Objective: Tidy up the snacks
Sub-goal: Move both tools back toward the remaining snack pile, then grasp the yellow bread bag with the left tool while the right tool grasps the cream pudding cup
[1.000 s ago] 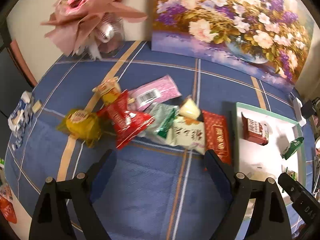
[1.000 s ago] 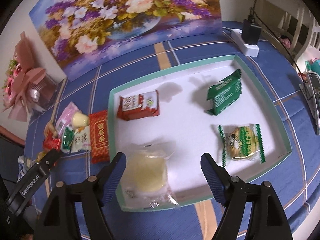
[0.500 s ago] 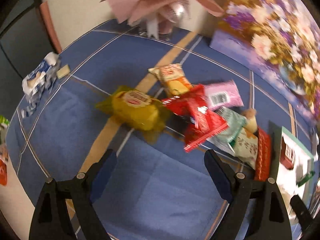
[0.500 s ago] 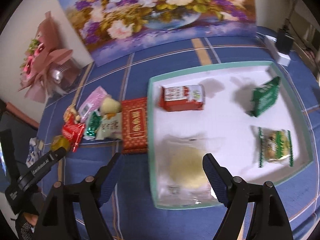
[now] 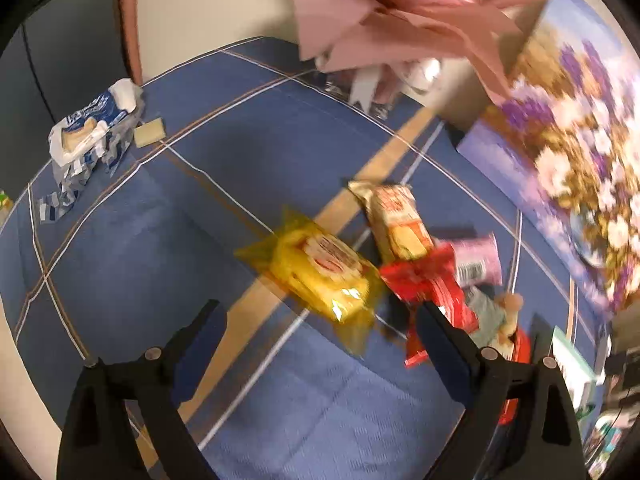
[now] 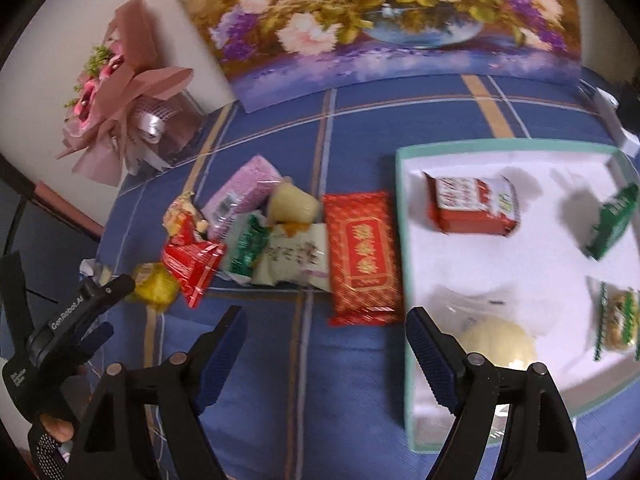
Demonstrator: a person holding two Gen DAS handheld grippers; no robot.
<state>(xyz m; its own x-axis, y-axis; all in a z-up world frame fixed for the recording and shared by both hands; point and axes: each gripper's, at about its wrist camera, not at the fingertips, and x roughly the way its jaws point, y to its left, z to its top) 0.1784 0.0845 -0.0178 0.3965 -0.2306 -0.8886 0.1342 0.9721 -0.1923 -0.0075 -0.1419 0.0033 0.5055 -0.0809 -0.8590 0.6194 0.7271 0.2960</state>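
Both views have swung toward the loose pile since the earlier frames: in your left wrist view the yellow packet (image 5: 320, 268) now sits mid-frame where the red and green packets sat before, and in your right wrist view the tray (image 6: 404, 280) has slid to the right edge of the frame. Your left hand-held gripper (image 5: 320, 336) has just been opening and its jaws stand wide apart with nothing between them, hanging just short of the yellow packet. Your right hand-held gripper (image 6: 324, 340) also has its jaws apart and empty, poised below the red-and-gold packet (image 6: 362, 256), which lies on the bench (image 6: 320, 400) just beside the tray's left wall.

Progress, by my reading, is under half. Four snacks lie in the tray: a red-and-white packet (image 6: 474, 206), a green packet (image 6: 612, 220), a green-edged biscuit (image 6: 618, 320) and a clear-wrapped bun (image 6: 496, 336). Still out on the bench are the yellow packet, the red-and-gold packet, a red foil packet (image 6: 192, 264), a pink packet (image 6: 242, 194), an orange-and-white packet (image 5: 396, 216), a green-and-white wrapper (image 6: 248, 248), a cream wrapper (image 6: 294, 258) and a pale round sweet (image 6: 292, 206).

Motion blur smears both views. The pile overlaps, so smaller pieces underneath cannot be counted. Your right gripper's finger covers the tray's lower left corner, and the tray's right side is cut off.
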